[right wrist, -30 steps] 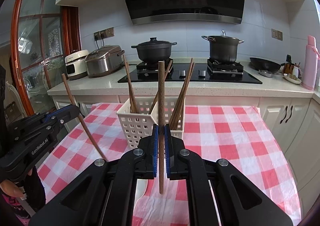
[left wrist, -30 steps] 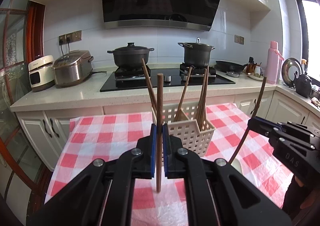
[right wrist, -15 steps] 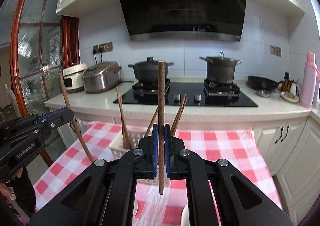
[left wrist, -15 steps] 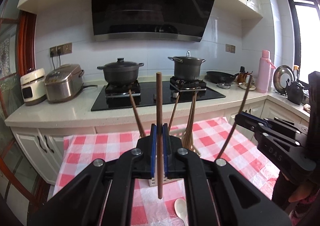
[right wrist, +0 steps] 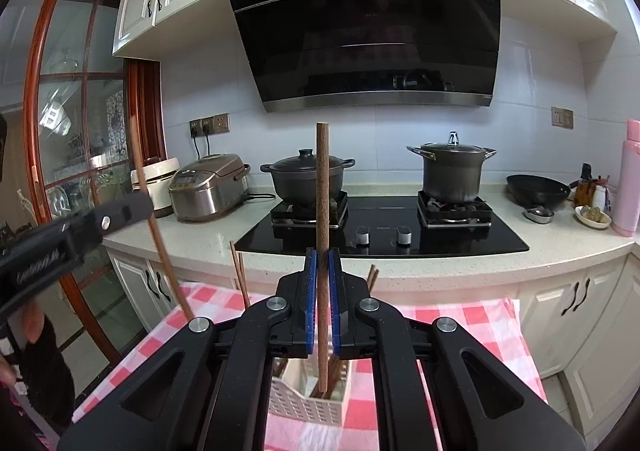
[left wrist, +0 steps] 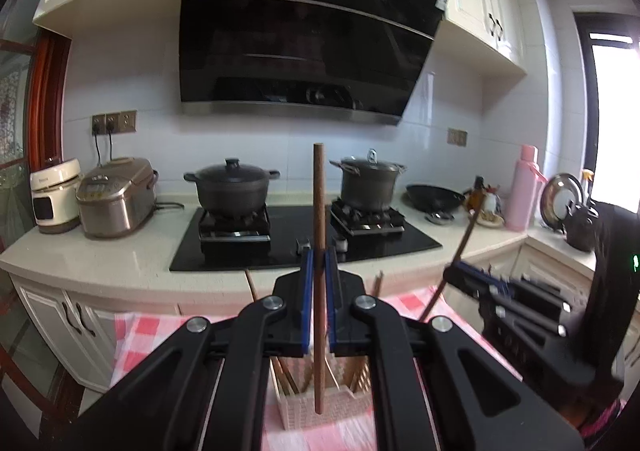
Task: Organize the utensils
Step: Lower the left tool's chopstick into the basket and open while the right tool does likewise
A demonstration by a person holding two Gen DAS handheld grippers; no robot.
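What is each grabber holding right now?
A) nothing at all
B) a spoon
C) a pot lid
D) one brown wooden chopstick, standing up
D: the left gripper is shut on an upright wooden chopstick, and the right gripper pinches its own chopstick the same way, above the white basket.

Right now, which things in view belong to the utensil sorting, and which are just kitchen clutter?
Job:
left gripper, clamping one chopstick
right gripper, clamping another chopstick
white basket with chopsticks already inside

Lying about:
lidded pots
rice cooker
wok
pink bottle
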